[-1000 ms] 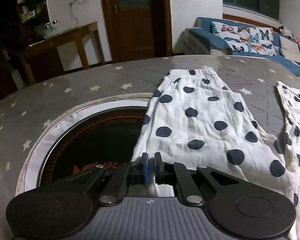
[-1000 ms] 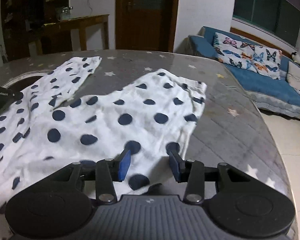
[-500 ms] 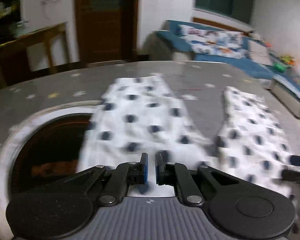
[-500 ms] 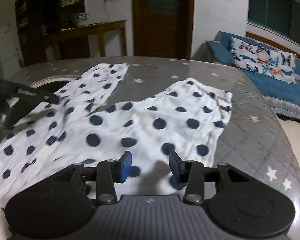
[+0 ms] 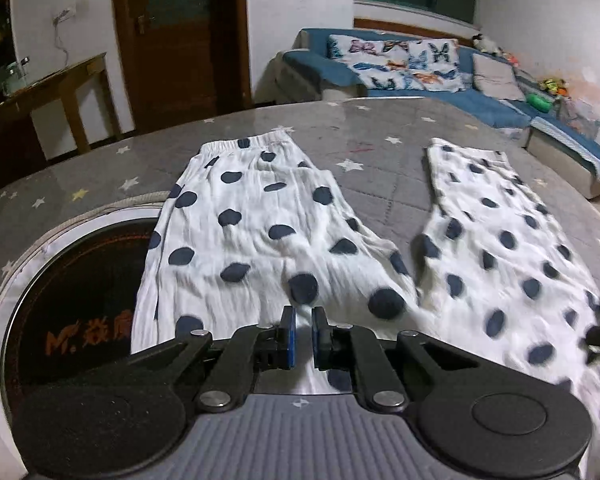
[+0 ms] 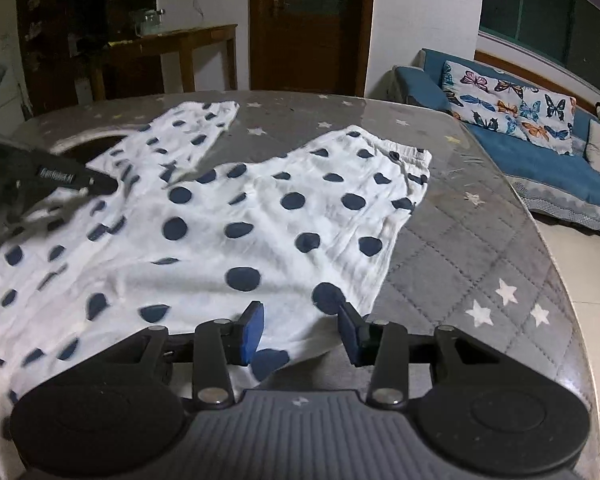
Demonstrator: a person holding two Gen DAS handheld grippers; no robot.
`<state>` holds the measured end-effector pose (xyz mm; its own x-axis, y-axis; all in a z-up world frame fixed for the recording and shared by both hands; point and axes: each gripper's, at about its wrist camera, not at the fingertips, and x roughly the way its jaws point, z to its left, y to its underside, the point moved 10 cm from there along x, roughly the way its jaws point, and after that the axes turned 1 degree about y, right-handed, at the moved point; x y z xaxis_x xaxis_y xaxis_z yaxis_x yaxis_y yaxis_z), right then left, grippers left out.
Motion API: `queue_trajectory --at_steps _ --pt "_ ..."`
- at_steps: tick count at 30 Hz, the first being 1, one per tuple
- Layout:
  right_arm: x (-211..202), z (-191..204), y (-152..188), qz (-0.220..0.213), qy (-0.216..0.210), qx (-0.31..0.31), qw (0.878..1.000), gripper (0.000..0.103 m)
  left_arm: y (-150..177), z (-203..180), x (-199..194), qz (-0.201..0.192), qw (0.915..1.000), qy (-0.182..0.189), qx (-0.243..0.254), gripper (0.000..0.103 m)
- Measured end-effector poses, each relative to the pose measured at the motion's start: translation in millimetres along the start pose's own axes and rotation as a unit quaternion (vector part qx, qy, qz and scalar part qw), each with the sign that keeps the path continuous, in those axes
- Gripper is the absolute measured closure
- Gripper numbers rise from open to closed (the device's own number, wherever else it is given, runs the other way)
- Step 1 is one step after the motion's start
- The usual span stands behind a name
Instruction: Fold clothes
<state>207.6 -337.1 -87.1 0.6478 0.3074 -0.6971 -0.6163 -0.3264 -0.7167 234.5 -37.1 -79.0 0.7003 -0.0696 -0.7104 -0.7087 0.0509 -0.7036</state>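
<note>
White trousers with dark blue dots (image 5: 260,236) lie spread on the grey star-print table, legs pointing away, one to the left (image 6: 188,132) and one to the right (image 6: 300,216). My left gripper (image 5: 303,334) is nearly shut with a thin gap, over the cloth's near edge; cloth shows in the gap, whether it is pinched I cannot tell. My right gripper (image 6: 302,332) is open, its blue pads (image 6: 252,330) straddling the near edge of the right leg. The left gripper also shows at the left of the right wrist view (image 6: 72,178).
A round dark inset with a white rim (image 5: 60,300) sits in the table (image 6: 480,264) under the left leg. The table edge curves at right. A blue sofa (image 6: 540,152), a wooden side table (image 6: 172,48) and a door (image 5: 180,40) stand beyond.
The left wrist view swung right then back, now showing both trouser legs. The right wrist view moved slightly; the right gripper stayed open over the cloth edge.
</note>
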Motion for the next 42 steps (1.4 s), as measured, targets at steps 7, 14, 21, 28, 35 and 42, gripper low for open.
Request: queue_trajectory --at_steps 7,14,21,28,35,42 --pt "-25.5 53.9 -3.6 -0.024 -0.065 -0.043 0.997 0.062 31.9 -17.9 -39.1 0.002 0.9991 0.040 0.017 0.092" --pt "-35.7 58.3 30.9 0.010 -0.051 -0.050 0.997 0.063 67.2 -19.6 -61.4 0.004 0.9986 0.039 0.035 0.092" --pt "-56.1 55.5 39.3 0.016 -0.024 -0.057 0.998 0.063 83.9 -17.7 -87.0 -0.002 0.9981 0.045 0.041 0.092" --pt "-72.0 93.9 26.9 -0.016 -0.079 -0.068 0.994 0.063 105.0 -23.9 -103.0 -0.002 0.9966 0.052 0.064 0.091" --pt "-61.6 101.3 47.4 0.015 -0.089 -0.078 0.993 0.063 112.7 -17.1 -112.0 0.001 0.9967 0.046 0.067 0.090" --pt "-65.6 58.6 16.3 -0.011 -0.061 -0.040 0.997 0.063 98.1 -52.3 -131.9 -0.022 0.9908 0.094 0.094 0.068"
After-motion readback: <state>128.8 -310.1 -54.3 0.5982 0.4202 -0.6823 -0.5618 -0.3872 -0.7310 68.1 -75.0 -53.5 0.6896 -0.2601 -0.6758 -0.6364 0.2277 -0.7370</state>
